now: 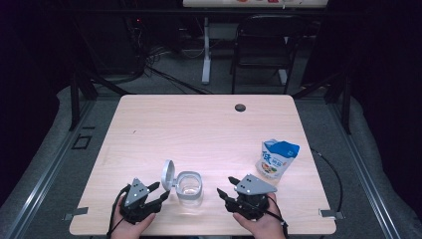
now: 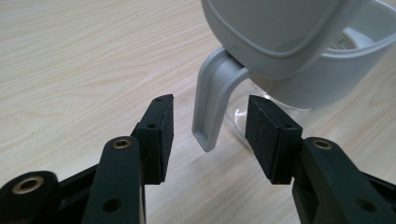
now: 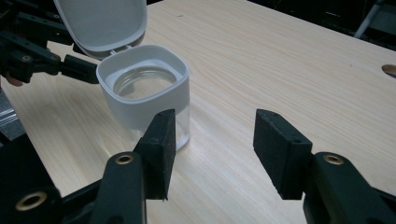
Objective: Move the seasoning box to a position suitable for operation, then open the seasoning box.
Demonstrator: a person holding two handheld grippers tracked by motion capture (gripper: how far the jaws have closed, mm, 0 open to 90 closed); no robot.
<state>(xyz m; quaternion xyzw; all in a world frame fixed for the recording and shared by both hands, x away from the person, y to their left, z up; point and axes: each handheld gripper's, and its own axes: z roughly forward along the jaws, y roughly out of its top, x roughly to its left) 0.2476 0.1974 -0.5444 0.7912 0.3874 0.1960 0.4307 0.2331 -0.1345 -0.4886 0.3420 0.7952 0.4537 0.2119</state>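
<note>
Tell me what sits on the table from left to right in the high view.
Left gripper → open lid → clear jar → right gripper → blue and white pouch.

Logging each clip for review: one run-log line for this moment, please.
left gripper: open, jaws astride handle | clear jug with grey-white flip lid: lid up | right gripper: open, empty | blue-white snack pouch: upright, untouched
</note>
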